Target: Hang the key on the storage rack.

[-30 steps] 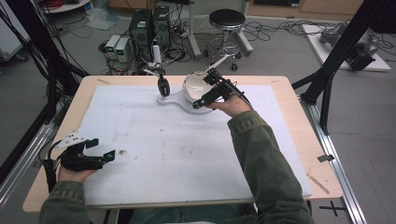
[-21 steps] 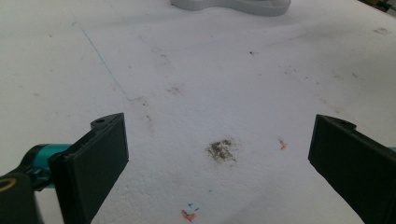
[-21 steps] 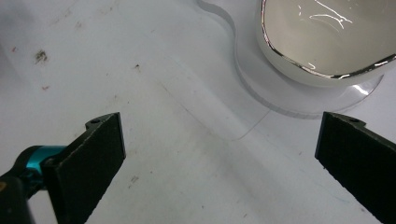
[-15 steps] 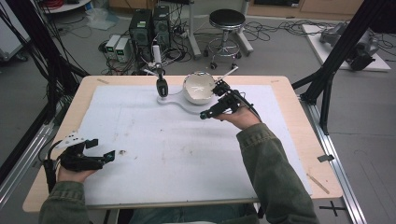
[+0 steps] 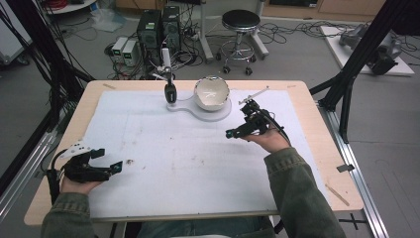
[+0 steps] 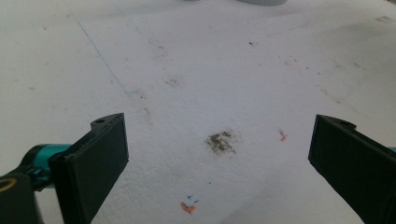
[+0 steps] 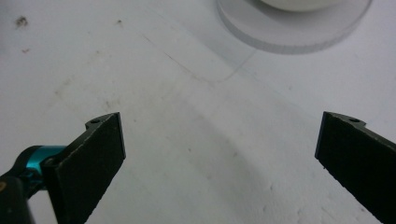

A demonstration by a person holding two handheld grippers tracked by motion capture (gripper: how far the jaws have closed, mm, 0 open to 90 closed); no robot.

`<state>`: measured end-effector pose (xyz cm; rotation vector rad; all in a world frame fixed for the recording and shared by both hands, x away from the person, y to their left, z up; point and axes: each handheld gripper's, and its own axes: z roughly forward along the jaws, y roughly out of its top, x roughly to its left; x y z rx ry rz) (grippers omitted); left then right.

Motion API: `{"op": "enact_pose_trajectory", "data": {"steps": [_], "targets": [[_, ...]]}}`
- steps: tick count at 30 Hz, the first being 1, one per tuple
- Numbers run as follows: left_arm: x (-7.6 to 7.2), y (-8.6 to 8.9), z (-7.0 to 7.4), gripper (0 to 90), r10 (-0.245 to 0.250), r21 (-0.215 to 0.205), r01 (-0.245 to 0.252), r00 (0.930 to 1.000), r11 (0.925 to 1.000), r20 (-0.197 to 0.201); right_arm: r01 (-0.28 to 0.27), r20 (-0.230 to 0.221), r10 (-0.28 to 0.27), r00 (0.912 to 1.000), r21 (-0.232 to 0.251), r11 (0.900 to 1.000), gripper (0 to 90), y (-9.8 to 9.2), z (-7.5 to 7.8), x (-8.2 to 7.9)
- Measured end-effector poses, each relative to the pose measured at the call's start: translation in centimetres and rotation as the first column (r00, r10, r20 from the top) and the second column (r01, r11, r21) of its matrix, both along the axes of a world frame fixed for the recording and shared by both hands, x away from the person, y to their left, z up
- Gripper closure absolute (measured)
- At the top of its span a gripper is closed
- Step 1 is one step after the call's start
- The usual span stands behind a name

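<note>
Both grippers empty over the white mat, jaws spread wide.

The right gripper (image 5: 233, 133) hangs above the mat (image 5: 198, 163) with its jaws far apart and nothing between them; just ahead of it and to its far side sits the white bowl (image 5: 211, 92) on a round grey base (image 7: 289, 37), whose rim edge lies near but apart from the jaws. A black-handled tool (image 5: 170, 91) stands upright beside the bowl. The left gripper (image 5: 110, 166) rests low near the table's near-left edge, jaws equally wide and empty, a dark smudge (image 6: 220, 142) on the mat between them. Bare mat stretches between the two grippers.
</note>
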<state>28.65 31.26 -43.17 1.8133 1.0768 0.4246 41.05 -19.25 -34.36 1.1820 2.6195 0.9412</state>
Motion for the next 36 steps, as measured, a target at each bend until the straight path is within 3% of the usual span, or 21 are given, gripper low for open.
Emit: {"op": "enact_pose_trajectory", "data": {"steps": [3, 7, 10, 13, 21, 28, 33, 36], "targets": [[0.0, 0.0, -0.1, 5.4, -0.002, 0.008, 0.002, 1.0, 1.0, -0.007, 0.021, -0.001, -0.021, 0.9998, -0.001, 1.0, 0.6, -1.3, -0.6, -0.5], [0.1, -0.2, -0.1, 5.4, -0.009, 0.017, 0.01, 0.9998, 0.9998, -0.016, 0.041, 0.017, -0.042, 0.999, 0.035, 0.999, 0.6, -3.1, -1.1, -1.4], [0.1, -0.3, -0.2, 5.4, -0.014, 0.026, 0.015, 0.9997, 0.9996, -0.02, 0.042, 0.037, -0.043, 0.9984, 0.029, 0.999, 0.6, -4.0, -1.4, -2.3], [0.1, -0.3, -0.2, 5.4, -0.013, 0.031, 0.013, 0.9997, 0.9994, -0.023, 0.032, 0.075, -0.036, 0.9965, 0.053, 0.998, 0.5, -5.0, -1.8, -3.1], [0.0, -0.4, -0.2, 5.4, -0.013, 0.036, 0.014, 0.9995, 0.9992, -0.03, 0.041, 0.111, -0.049, 0.9926, 0.078, 0.996, 0.5, -8.1, -3.9, -5.0], [-0.1, -0.4, -0.2, 5.4, -0.012, 0.044, 0.013, 0.9994, 0.999, -0.034, 0.078, 0.166, -0.107, 0.9802, 0.173, 0.982, 0.5, -11.3, -5.7, -6.8], [-0.1, -0.5, -0.1, 5.4, -0.01, 0.046, 0.012, 0.9993, 0.9989, -0.036, 0.083, 0.186, -0.118, 0.9755, 0.188, 0.979, 0.5, -12.6, -7.1, -8.1], [-0.3, -0.6, -0.2, 5.4, -0.026, 0.053, 0.028, 0.9989, 0.9982, -0.039, 0.096, 0.233, -0.149, 0.961, 0.223, 0.97, 0.5, -13.2, -7.7, -8.9]]}}
